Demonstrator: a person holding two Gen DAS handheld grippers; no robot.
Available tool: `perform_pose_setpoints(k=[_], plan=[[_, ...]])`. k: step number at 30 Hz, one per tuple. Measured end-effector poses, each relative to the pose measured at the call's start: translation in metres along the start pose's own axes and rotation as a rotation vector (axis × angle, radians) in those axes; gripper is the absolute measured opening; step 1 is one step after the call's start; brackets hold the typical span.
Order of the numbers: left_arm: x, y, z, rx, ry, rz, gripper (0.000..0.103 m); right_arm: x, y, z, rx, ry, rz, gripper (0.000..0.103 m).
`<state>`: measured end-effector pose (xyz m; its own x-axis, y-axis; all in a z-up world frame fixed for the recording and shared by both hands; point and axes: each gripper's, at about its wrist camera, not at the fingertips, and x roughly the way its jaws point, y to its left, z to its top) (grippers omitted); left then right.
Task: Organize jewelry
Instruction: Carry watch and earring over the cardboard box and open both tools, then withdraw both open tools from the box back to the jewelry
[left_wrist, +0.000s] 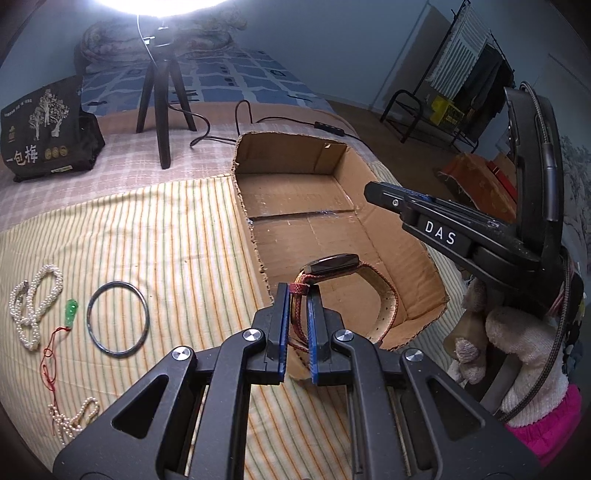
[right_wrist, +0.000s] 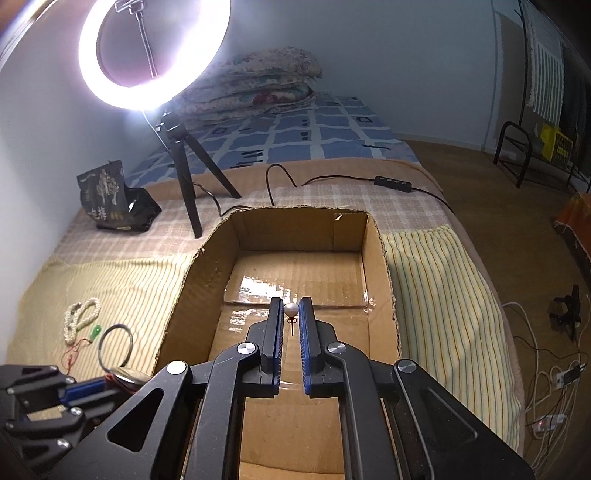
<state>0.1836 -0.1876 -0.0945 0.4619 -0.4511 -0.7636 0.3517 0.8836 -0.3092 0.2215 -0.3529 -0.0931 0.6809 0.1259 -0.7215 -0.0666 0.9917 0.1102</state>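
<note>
In the left wrist view my left gripper (left_wrist: 297, 295) is shut on the red woven strap of a wristwatch (left_wrist: 332, 263). The watch hangs over the near left corner of an open cardboard box (left_wrist: 291, 155). My right gripper (right_wrist: 291, 308) is shut on a small pearl earring (right_wrist: 291, 310) above the box floor (right_wrist: 295, 229). From the left camera the right gripper (left_wrist: 371, 192) reaches in over the box's right side. On the striped cloth left of the box lie a pearl necklace (left_wrist: 33, 306), a green pendant on red cord (left_wrist: 70, 308), a metal bangle (left_wrist: 118, 319) and a pearl bracelet (left_wrist: 74, 417).
A ring light on a tripod (right_wrist: 184, 177) and a black bag (right_wrist: 110, 195) stand behind the box. A cable with a remote (right_wrist: 391, 181) runs behind it. The bed edge drops to the floor on the right, where cables (right_wrist: 554, 384) lie. A gloved hand (left_wrist: 517, 350) holds the right gripper.
</note>
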Motion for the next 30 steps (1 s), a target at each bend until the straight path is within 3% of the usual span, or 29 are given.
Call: perform_pose_setpoints(k=[3, 4, 5, 6, 7, 30], plan=[[0.004, 0.000, 0.001, 0.005, 0.015, -0.005, 0.010, 0.000, 0.001, 0.001, -0.001, 0.003, -0.006, 0.009], [0.005, 0.000, 0.001, 0.005, 0.019, -0.006, 0.016, 0.001, 0.002, 0.000, -0.002, 0.007, -0.014, 0.012], [0.005, 0.001, 0.000, 0.005, 0.020, -0.011, 0.026, 0.001, 0.002, 0.001, -0.002, 0.008, -0.020, 0.027], [0.005, 0.001, 0.000, 0.006, 0.019, -0.008, 0.030, 0.001, 0.003, 0.000, -0.003, 0.006, -0.029, 0.044], [0.004, 0.001, 0.000, 0.007, 0.014, -0.005, 0.031, 0.000, 0.003, 0.000, -0.004, 0.000, -0.032, 0.047], [-0.046, 0.020, -0.007, 0.032, -0.046, 0.048, 0.031, -0.037, 0.006, 0.003, 0.000, -0.039, -0.067, 0.048]])
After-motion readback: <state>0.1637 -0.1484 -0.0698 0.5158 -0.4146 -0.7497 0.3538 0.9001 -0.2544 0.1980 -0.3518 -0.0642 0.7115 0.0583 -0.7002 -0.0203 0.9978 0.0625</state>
